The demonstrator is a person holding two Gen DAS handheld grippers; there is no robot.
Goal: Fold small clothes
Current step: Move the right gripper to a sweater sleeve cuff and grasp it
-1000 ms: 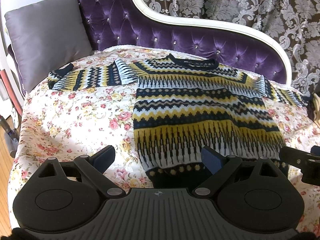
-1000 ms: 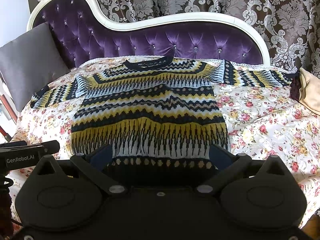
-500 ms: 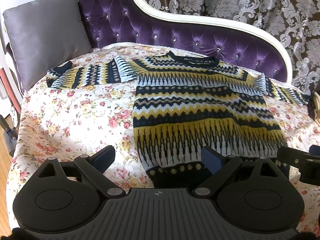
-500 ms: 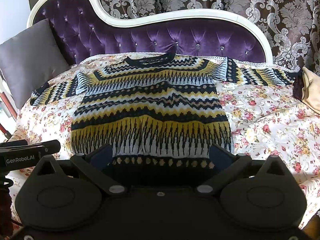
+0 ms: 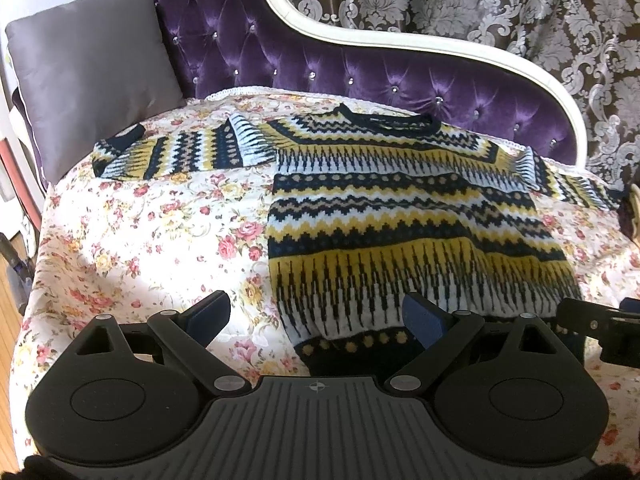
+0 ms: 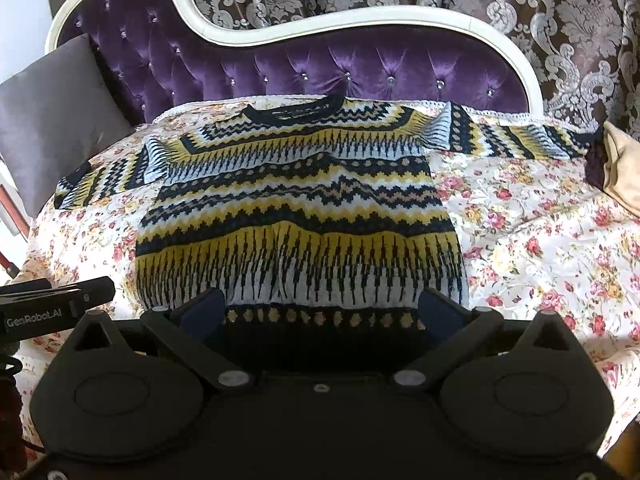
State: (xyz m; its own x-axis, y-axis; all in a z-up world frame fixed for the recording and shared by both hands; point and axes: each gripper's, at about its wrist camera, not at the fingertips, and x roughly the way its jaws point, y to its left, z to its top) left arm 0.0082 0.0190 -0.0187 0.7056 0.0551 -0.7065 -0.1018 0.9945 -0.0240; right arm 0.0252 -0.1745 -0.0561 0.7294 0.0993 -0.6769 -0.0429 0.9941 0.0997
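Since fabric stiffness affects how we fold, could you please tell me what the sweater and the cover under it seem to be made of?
The sweater looks like a thick knit, perhaps wool or acrylic: stepped zigzag bands and a ribbed dark hem. The floral cover looks like a thin, smooth woven cloth with a slight sheen, printed with roses; its fibre cannot be told.

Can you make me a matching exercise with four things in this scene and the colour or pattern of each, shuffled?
Things:
1. sweater
2. cushion
3. sofa back
4. bedspread

Descriptions:
A. plain grey
B. tufted purple
C. pink and yellow flowers on white
D. yellow, navy and white zigzag bands

Pairs: 1-D, 2-A, 3-B, 4-C
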